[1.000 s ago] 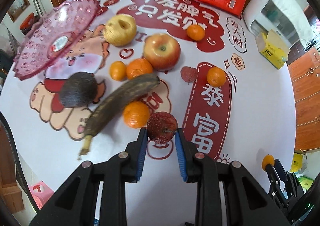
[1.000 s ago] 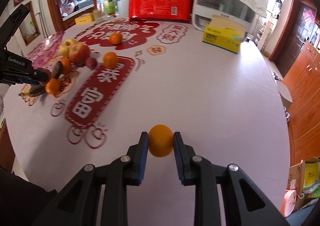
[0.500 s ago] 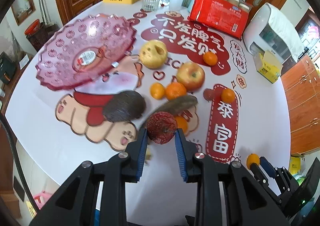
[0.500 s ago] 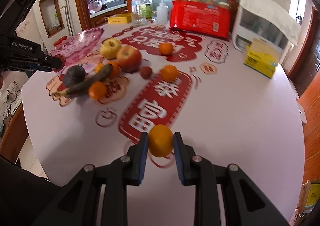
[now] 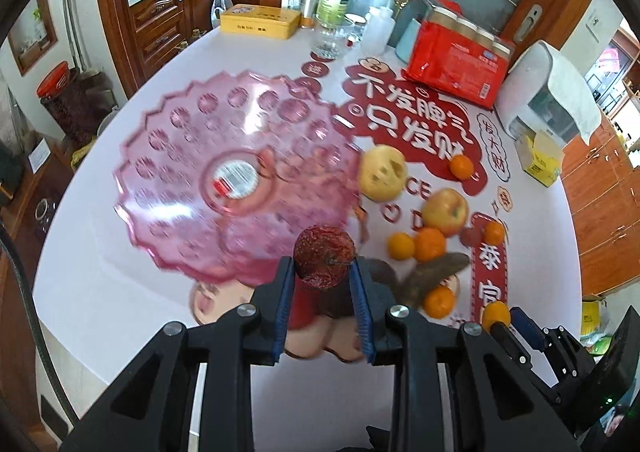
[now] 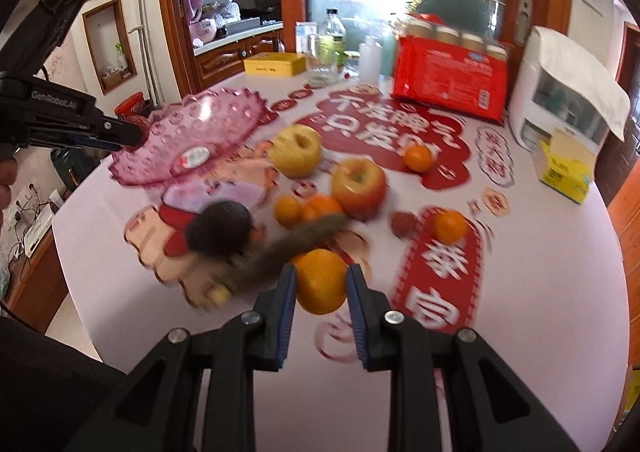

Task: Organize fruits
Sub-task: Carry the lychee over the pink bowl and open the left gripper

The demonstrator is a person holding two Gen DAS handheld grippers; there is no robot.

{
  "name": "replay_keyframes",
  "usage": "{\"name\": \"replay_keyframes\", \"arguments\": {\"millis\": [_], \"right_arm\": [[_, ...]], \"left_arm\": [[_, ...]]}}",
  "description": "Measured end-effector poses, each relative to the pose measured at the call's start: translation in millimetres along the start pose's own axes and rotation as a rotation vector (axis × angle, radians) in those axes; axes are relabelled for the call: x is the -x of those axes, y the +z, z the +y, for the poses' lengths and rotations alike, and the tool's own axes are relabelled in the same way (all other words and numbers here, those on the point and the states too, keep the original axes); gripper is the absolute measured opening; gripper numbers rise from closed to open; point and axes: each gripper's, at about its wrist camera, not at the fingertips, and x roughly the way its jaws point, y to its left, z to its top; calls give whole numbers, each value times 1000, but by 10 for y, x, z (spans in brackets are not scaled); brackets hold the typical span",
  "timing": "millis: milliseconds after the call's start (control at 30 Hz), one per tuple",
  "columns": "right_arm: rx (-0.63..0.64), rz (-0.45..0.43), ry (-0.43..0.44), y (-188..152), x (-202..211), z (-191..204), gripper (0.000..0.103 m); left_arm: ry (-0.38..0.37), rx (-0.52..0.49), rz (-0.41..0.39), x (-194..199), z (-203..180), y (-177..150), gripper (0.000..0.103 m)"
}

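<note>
My left gripper (image 5: 323, 272) is shut on a wrinkled dark red fruit (image 5: 324, 256) and holds it in the air at the near edge of the pink plastic fruit plate (image 5: 188, 171). My right gripper (image 6: 321, 284) is shut on a mandarin (image 6: 321, 280), above the table near the dark banana (image 6: 280, 252). In the right wrist view the left gripper (image 6: 136, 135) sits at the plate's (image 6: 208, 123) left rim. On the table lie a yellow apple (image 6: 297, 151), a red apple (image 6: 359, 184), an avocado (image 6: 219, 228), several mandarins and a small red fruit (image 6: 404, 223).
At the back of the round table (image 5: 536, 236) stand a red package (image 5: 456, 59), a white appliance (image 5: 548, 91), a yellow box (image 5: 540, 159), a yellow tin (image 5: 260, 21), a glass and bottles. Wooden cabinets lie beyond the table.
My left gripper has carried the dark red fruit left and forward from the fruit pile to the pink plate. My right gripper has carried its mandarin leftward toward the fruit pile.
</note>
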Motion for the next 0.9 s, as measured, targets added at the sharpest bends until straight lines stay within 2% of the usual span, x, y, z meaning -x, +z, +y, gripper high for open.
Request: {"name": "replay_keyframes", "arguments": {"millis": [300, 533, 733, 900], "right_arm": [[-17, -55, 1, 505, -218, 694, 25], [2, -102, 32, 811, -420, 1141, 25], [31, -135, 56, 976, -566, 1442, 25], [28, -120, 61, 1026, -670, 1567, 25]], "left_arm": [[-3, -15, -10, -41, 725, 387, 26], [9, 4, 12, -179, 1204, 596, 26], [4, 4, 49, -324, 1410, 620, 27], [-2, -8, 72, -408, 1436, 627, 29]]}}
